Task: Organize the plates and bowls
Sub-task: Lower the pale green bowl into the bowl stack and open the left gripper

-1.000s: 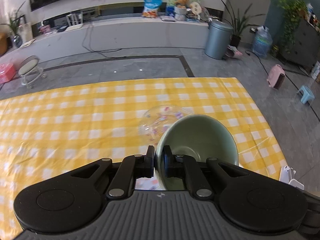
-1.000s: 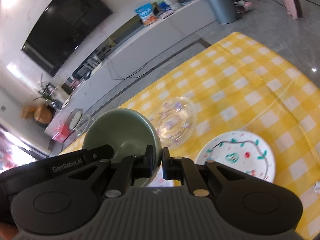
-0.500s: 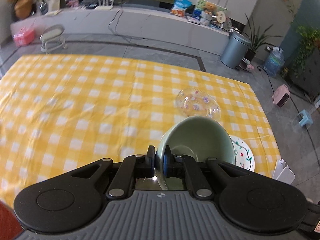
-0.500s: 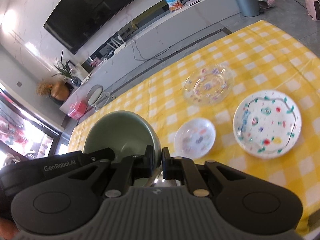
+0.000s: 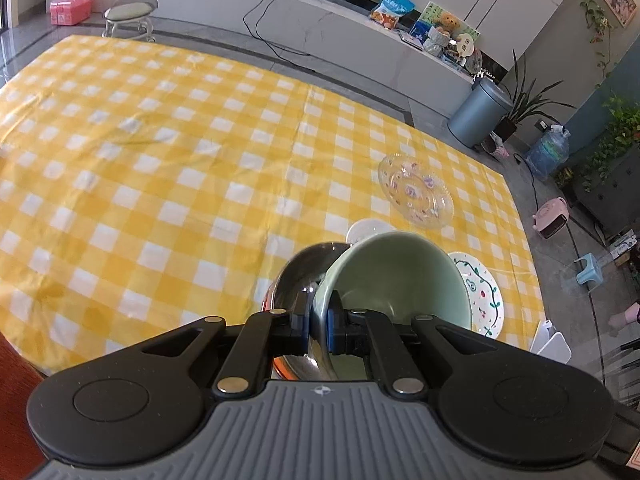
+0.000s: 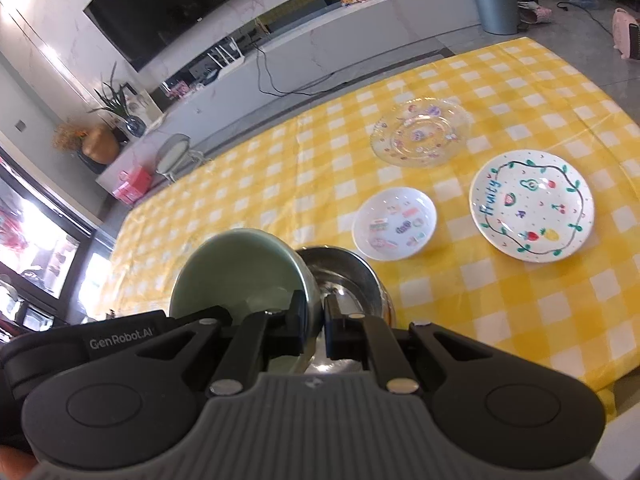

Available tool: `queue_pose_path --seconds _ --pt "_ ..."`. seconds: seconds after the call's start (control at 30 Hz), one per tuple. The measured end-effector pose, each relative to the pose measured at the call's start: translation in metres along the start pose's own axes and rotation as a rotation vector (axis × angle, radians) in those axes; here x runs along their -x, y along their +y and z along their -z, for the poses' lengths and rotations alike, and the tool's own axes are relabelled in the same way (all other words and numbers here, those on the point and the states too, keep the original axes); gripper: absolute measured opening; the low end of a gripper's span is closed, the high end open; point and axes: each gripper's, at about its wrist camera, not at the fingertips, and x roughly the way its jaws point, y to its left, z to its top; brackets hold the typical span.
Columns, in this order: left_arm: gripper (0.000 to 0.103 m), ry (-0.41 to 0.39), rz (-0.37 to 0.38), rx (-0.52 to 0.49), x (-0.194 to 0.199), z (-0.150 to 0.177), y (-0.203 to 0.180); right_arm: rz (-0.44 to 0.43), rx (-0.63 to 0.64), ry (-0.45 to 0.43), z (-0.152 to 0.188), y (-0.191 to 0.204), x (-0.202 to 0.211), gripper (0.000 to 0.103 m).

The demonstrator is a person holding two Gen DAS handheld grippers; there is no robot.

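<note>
A pale green bowl (image 5: 396, 276) (image 6: 240, 276) hangs tilted over the yellow checked tablecloth (image 5: 160, 168) (image 6: 520, 320). My left gripper (image 5: 318, 312) is shut on its near left rim, and my right gripper (image 6: 323, 312) is shut on its near right rim. Just under the green bowl a steel bowl (image 5: 304, 276) (image 6: 344, 276) stands on the cloth, partly hidden. Beyond lie a small white dish (image 5: 368, 228) (image 6: 394, 224), a clear glass plate (image 5: 416, 190) (image 6: 420, 132) and a white plate with painted fruit (image 5: 480, 292) (image 6: 532, 204).
The table's right edge (image 5: 528, 248) runs close past the fruit plate. On the floor beyond stand a grey bin (image 5: 480, 112), a pink heater (image 5: 554, 216), a blue stool (image 5: 590, 272) and a round stool (image 5: 130, 14). An orange sleeve (image 5: 16, 400) shows at lower left.
Both grippers carried the green bowl sideways and back over the table. The plates slid away to the right in both views, and the steel bowl came into view beneath the green bowl.
</note>
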Motion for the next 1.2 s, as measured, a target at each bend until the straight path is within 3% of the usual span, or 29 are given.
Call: queue_pose_path --seconds 0.43,1.2 --pt "0.008 0.091 -0.004 -0.031 -0.026 0.004 0.004 0.049 -0.005 0.06 0.005 -0.008 -0.019 0.006" --pt "0.008 0.131 -0.072 -0.129 -0.049 -0.006 -0.007 0.089 -0.02 0.092 0.006 -0.013 -0.047 0.006"
